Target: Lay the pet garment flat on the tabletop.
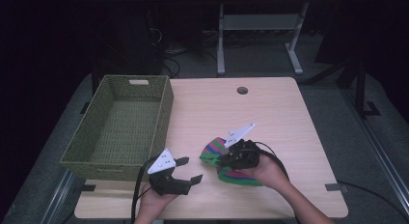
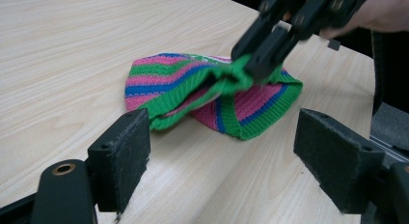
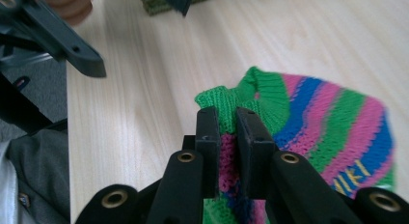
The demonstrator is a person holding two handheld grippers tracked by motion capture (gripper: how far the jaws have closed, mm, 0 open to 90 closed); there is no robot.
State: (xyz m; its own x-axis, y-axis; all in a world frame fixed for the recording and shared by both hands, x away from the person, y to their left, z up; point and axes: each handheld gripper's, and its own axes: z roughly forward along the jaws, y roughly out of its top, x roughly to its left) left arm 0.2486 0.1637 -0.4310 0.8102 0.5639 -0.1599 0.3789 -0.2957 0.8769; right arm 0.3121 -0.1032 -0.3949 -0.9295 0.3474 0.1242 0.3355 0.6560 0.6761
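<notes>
— Where is the knitted hat (image 1: pixel 219 159)?

— In the high view it lies on the table (image 1: pixel 284 122), a little right of centre and toward the lower part of the frame. It is striped in green, pink and blue, with a green ribbed cuff. In the left gripper view it sits in the middle of the frame, part of the cuff lifted off the wood.

— What holds it?

— The right gripper (image 1: pixel 226 159). In the right gripper view its two black jaws rise from the bottom centre, pressed together on a fold of the knit, pink and green wool showing between the pads. The rest of the hat spreads to the lower right of that frame, with yellow letters on it that I cannot read in full.

— And the other tool?

— The left gripper (image 1: pixel 189 170) sits at the lower centre-left of the high view, just left of the hat and not touching it. Its jaws are spread wide; in its own view they stand at the lower left and lower right corners with bare wood between them.

— Anything else around?

— A green woven basket (image 1: pixel 161 113) stands on the left side of the table, in the left half of the high view, close above the left gripper.
</notes>
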